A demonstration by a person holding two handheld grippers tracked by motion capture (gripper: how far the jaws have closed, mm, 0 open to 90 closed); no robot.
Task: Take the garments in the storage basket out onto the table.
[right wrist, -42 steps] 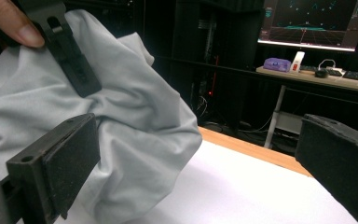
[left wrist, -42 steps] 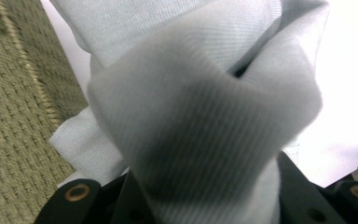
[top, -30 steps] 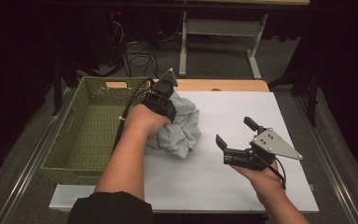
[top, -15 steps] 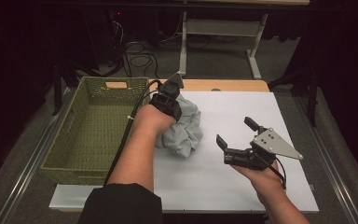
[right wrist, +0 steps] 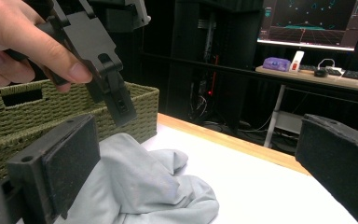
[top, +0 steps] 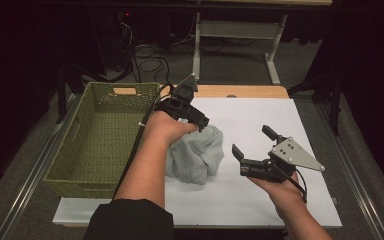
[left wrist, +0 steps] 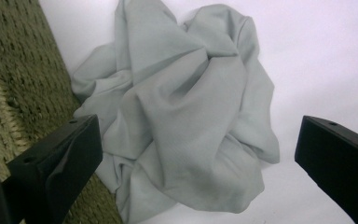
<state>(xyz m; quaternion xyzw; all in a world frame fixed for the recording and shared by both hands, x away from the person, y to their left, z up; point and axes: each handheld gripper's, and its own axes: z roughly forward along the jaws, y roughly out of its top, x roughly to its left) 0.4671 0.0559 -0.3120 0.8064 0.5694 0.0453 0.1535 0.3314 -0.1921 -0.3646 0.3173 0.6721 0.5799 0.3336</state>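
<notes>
The woven basket (top: 100,140) sits at the left edge of the white table surface (top: 260,125), its interior bare. Just right of the basket's right wall lies the crumpled grey cloth (top: 197,155), which appears to touch or nearly touch that wall in the left gripper view; I cannot tell which. The left gripper (top: 192,114) hangs above the cloth's upper left part, near the basket's right wall, its 2 jaws spread wide with nothing between them; the left gripper view looks down on the cloth (left wrist: 186,116) framed between those jaws. Right of the cloth, well away from the basket, the right gripper (top: 252,142) is held above the white surface, jaws released and empty, pointing toward the cloth. Open white surface extends beyond and right of the cloth to the table's far wooden edge (top: 250,91) and right edge.

Against the frame 0.5 s earlier, the left gripper has risen off the cloth and spread its jaws; the right gripper and the basket have not moved.
</notes>
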